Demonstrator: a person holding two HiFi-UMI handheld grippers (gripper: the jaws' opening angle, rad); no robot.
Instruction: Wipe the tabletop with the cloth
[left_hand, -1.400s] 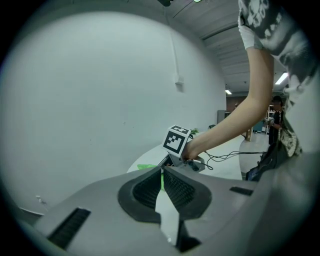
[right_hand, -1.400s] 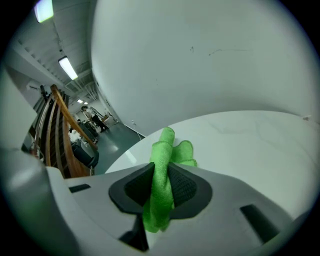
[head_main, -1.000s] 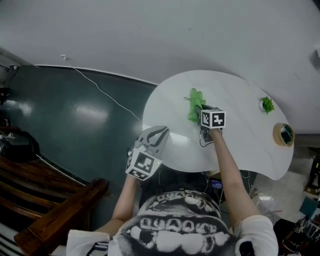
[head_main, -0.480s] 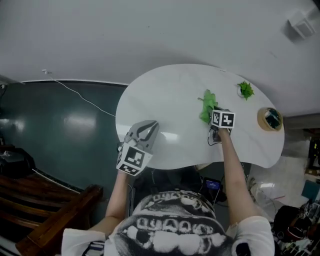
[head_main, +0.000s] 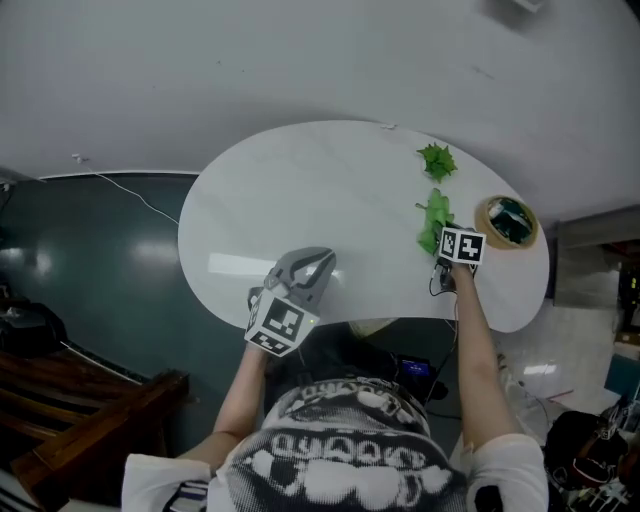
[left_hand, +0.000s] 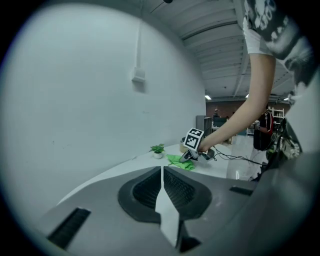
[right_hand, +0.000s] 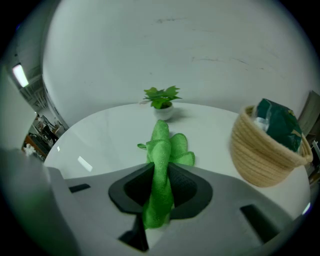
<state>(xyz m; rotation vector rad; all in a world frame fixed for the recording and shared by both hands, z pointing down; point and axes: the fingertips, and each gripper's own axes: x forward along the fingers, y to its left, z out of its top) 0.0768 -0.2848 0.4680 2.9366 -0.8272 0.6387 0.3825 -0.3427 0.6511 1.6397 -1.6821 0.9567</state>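
A green cloth (right_hand: 161, 165) is pinched between the jaws of my right gripper (right_hand: 159, 196), its free end trailing on the white tabletop (head_main: 320, 200). In the head view the cloth (head_main: 434, 222) lies at the table's right side, just ahead of the right gripper (head_main: 447, 250). From the left gripper view the cloth (left_hand: 181, 162) shows far off under the right gripper (left_hand: 192, 155). My left gripper (head_main: 312, 268) hovers over the table's near edge, jaws shut with nothing between them (left_hand: 162, 181).
A small potted plant (head_main: 436, 159) stands just beyond the cloth, near the table's far right edge. A woven basket (head_main: 507, 221) holding a dark green packet sits close to the right of the cloth. A cable (head_main: 130, 195) runs over the dark floor at left.
My right gripper has dragged the cloth rightward across the table, toward the basket and the plant. The left gripper has stayed near the table's front edge.
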